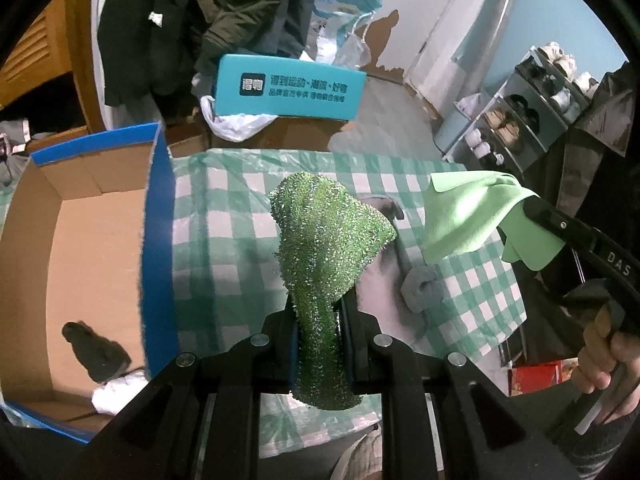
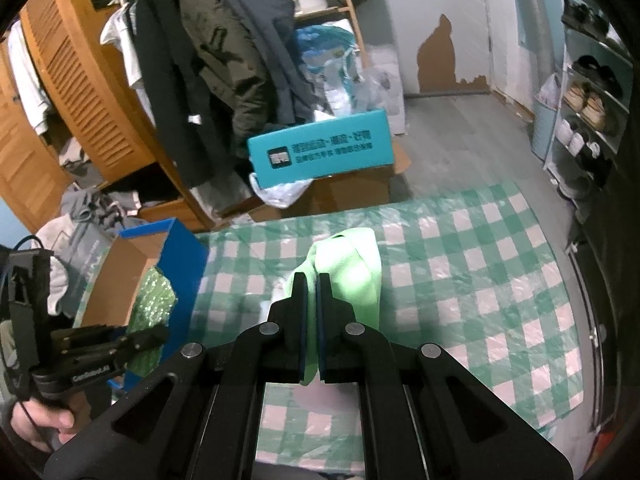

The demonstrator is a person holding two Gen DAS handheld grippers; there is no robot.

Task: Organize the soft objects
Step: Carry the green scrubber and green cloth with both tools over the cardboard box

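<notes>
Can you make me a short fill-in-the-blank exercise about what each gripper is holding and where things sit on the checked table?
1. The left gripper is shut on a textured dark green ____.
2. The right gripper holds a smooth cloth coloured light ____.
3. The open cardboard box with blue outer walls stands to the ____ of the checked tablecloth.

Missing words: cloth; green; left

Checked tablecloth (image 1: pixel 224 216) under grey roll (image 1: pixel 420 286)
</notes>
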